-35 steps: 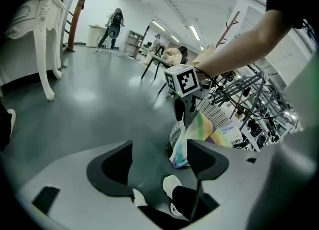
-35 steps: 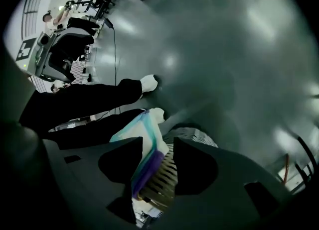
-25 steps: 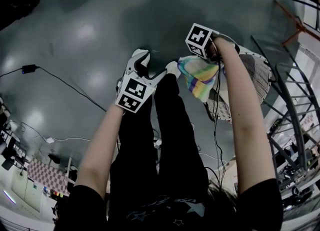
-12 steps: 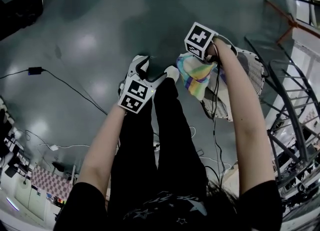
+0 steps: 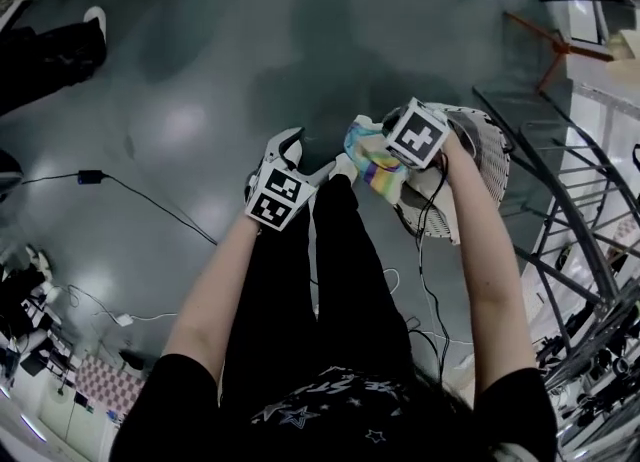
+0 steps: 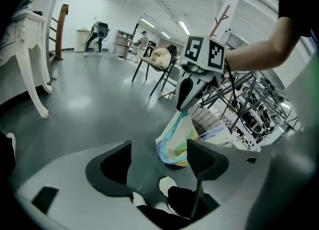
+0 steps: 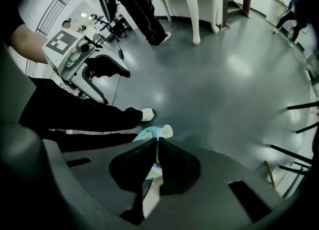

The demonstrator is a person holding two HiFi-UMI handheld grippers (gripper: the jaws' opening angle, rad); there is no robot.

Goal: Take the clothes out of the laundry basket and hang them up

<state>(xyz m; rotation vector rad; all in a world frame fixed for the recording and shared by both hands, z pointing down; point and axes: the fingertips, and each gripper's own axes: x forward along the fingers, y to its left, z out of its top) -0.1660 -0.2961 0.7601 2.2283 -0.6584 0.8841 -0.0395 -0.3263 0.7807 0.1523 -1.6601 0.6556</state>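
Note:
A pastel rainbow-striped cloth point(image 5: 372, 162) hangs from my right gripper point(image 5: 390, 150), which points steeply down just left of the white mesh laundry basket point(image 5: 478, 155). In the right gripper view the jaws point(image 7: 157, 147) are shut on a fold of the cloth point(image 7: 155, 131). My left gripper point(image 5: 287, 150) hovers to its left, apart from the cloth. Its jaws stand open with nothing between them point(image 6: 159, 159); beyond them dangles the cloth point(image 6: 174, 142), with the basket point(image 6: 207, 117) holding more laundry behind it.
The person's black-trousered legs point(image 5: 330, 280) stand directly below both grippers. A dark metal drying rack point(image 5: 570, 220) rises at the right. A cable point(image 5: 150, 200) crosses the grey floor at left. A white table leg point(image 6: 30, 74) and a chair point(image 6: 159, 62) stand farther off.
Both grippers have risen. The right one has tipped more steeply downward and lifted the striped cloth higher, clear of the basket. The left gripper stays open.

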